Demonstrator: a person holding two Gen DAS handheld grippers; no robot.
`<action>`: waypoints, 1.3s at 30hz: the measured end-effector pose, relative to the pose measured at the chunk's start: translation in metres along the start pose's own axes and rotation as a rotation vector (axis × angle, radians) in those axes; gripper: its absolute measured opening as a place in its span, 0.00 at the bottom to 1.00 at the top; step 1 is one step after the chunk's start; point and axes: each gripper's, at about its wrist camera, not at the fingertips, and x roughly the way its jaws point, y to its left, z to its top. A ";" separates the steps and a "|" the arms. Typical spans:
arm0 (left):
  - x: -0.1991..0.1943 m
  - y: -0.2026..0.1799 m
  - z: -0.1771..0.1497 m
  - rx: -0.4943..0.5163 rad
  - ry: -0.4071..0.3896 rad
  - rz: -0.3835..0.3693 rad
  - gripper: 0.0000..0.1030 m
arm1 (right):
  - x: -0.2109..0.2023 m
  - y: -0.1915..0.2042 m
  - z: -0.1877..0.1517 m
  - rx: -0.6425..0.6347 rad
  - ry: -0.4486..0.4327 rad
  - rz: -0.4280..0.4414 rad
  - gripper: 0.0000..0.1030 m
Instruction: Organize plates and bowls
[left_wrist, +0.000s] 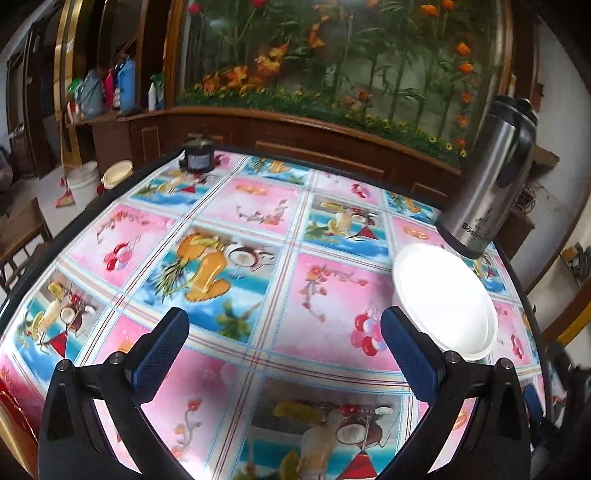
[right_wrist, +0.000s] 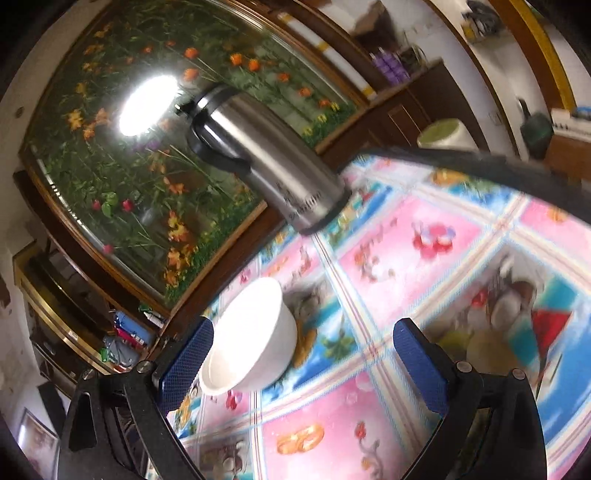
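White bowl (right_wrist: 251, 339) touches right hand-held gripper's (right_wrist: 303, 358) left finger, jaws apart; plate (left_wrist: 443, 295) near desk's (left_wrist: 258, 236) right edge, beside left hand-held gripper (left_wrist: 284, 347), agape.

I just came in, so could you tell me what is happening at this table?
A person holds a gripper in each hand over a table with a bright cloth. Both are open and hold nothing. The left gripper hovers beside white plates near a steel flask. The right gripper is tilted, with a white bowl close to one finger, not gripped.
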 end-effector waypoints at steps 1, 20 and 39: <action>-0.003 0.003 0.001 -0.017 -0.006 -0.015 1.00 | 0.000 0.005 -0.003 -0.017 0.007 -0.015 0.97; -0.002 -0.018 -0.009 0.074 -0.020 -0.011 1.00 | -0.020 0.075 -0.042 -0.384 -0.038 -0.005 0.97; -0.015 -0.035 -0.011 0.123 -0.028 -0.055 1.00 | -0.015 0.073 -0.045 -0.386 -0.016 -0.042 0.97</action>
